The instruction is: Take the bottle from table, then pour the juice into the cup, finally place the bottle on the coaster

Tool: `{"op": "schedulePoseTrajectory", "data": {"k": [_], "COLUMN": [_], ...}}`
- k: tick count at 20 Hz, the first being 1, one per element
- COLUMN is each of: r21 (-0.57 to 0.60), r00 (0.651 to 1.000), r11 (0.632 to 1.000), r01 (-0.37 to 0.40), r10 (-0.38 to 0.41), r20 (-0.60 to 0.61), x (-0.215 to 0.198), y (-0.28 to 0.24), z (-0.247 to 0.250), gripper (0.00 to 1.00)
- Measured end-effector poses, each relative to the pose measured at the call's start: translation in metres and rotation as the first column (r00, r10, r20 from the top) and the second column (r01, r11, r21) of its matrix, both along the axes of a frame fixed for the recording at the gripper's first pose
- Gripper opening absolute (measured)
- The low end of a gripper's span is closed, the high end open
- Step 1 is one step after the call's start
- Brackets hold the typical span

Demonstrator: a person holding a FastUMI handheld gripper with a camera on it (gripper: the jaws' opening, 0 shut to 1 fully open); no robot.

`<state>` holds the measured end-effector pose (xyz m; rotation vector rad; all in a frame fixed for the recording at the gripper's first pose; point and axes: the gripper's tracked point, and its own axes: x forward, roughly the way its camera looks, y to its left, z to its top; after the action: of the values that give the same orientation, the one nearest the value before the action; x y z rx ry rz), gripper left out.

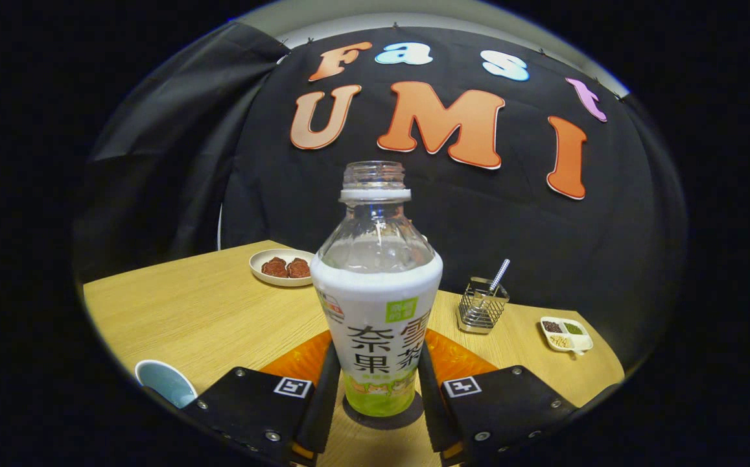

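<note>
An uncapped clear bottle (pixel 376 305) with a white and green label stands upright between my fingers. My gripper (pixel 378 353) is shut on the bottle, with one finger pressed against each side of its lower label. The clear upper part looks empty. Its base is down at the wooden table (pixel 219 311), at the near edge of the orange coaster (pixel 297 360), which spreads behind the bottle and both fingers. I cannot tell whether the base rests on the wood. A light blue cup (pixel 166 383) sits to the left of my left finger, partly cut off.
Beyond the bottle to the left sits a small white dish (pixel 282 266) with brown pieces. To the right stand a wire holder (pixel 482 305) with a straw and a small divided dish (pixel 566 333) near the table's right edge.
</note>
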<state>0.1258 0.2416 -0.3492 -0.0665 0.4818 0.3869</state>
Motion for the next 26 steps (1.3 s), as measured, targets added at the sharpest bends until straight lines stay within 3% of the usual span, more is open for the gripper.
{"op": "schedulePoseTrajectory", "data": {"k": [14, 18, 23, 26], "r21": [0.09, 0.062, 0.073, 0.106], "r00": [0.987, 0.988, 0.993, 0.997], "r11": [0.992, 0.995, 0.994, 0.992], "r01": [0.089, 0.078, 0.077, 0.07], "r10": [-0.075, -0.069, -0.07, -0.069], "r20": [-0.145, -0.137, -0.092, -0.018], "x": [0.001, 0.0, -0.009, -0.015], "y": [-0.013, -0.016, -0.021, -0.033], "z": [-0.046, -0.045, -0.012, 0.031], "gripper": [0.6, 0.66, 0.97, 0.97]}}
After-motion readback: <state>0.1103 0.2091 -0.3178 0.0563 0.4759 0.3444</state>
